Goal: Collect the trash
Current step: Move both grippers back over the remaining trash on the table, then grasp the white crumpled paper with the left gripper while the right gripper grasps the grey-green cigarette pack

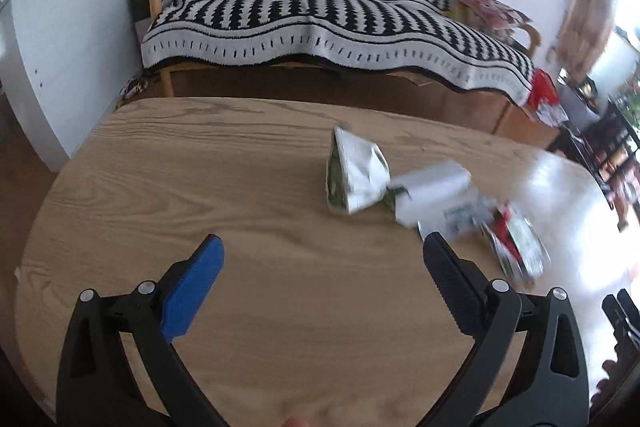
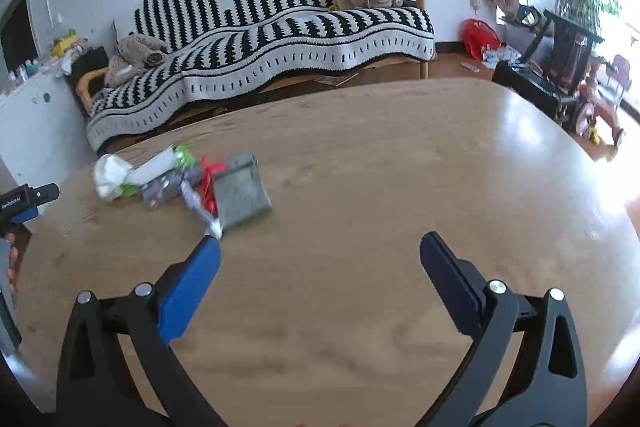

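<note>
Several pieces of trash lie in a row on the wooden table [image 1: 200, 187]. In the left wrist view a crumpled white and green bag [image 1: 356, 179] is farthest, then a white wrapper [image 1: 434, 195], then a red and white packet [image 1: 516, 247] at the right. My left gripper [image 1: 324, 247] is open just short of them, holding nothing. In the right wrist view the same pile shows as the white and green bag [image 2: 114, 177], a silvery wrapper [image 2: 168, 189], a red scrap [image 2: 210, 179] and a grey flat packet [image 2: 242, 193]. My right gripper [image 2: 320, 251] is open and empty, with its blue left finger [image 2: 192, 287] close to the pile.
A sofa under a black and white striped blanket [image 1: 320, 11] stands behind the table [image 2: 400, 167]. A white cabinet [image 1: 52, 39] is at the left. A red bag [image 2: 478, 37] and dark furniture [image 2: 560, 67] are on the floor at the right. The left gripper [image 2: 28, 203] shows at the left edge.
</note>
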The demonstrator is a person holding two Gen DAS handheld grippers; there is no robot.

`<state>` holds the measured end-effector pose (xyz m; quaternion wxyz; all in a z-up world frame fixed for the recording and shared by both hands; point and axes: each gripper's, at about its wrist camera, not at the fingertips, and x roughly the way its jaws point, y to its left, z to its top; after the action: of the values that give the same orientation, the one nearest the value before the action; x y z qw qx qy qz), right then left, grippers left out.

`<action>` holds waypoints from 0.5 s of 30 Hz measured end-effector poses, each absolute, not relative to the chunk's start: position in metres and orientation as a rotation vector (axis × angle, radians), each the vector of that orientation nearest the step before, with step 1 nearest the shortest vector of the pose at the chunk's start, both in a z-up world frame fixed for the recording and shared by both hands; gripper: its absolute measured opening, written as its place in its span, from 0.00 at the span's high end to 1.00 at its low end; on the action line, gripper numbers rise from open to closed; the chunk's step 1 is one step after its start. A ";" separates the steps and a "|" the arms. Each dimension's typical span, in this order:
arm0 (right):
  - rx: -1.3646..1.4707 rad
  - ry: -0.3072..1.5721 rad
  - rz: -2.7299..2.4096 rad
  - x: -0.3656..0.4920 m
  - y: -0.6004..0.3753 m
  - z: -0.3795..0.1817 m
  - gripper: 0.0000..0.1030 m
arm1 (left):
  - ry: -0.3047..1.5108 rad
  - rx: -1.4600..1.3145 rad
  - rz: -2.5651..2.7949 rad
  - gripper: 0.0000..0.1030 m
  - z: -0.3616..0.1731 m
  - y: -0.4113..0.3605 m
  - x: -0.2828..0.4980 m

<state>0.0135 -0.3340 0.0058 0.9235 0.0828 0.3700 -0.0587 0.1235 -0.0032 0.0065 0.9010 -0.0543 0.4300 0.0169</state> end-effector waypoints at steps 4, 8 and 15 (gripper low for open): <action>0.108 0.807 -0.107 0.068 -0.315 -0.008 0.06 | 0.923 -0.086 0.018 0.06 -0.013 -0.023 0.164; 0.017 0.907 -0.060 0.120 -0.298 -0.033 0.06 | 0.946 -0.026 0.028 0.06 -0.026 -0.036 0.202; -0.051 0.939 -0.022 0.143 -0.284 -0.058 0.06 | 1.012 0.024 0.028 0.07 -0.057 -0.041 0.249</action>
<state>0.1434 -0.2837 -0.0584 0.8914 -0.0245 0.4525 -0.0106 0.2487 -0.0408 -0.0567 0.8746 0.0116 0.4845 0.0134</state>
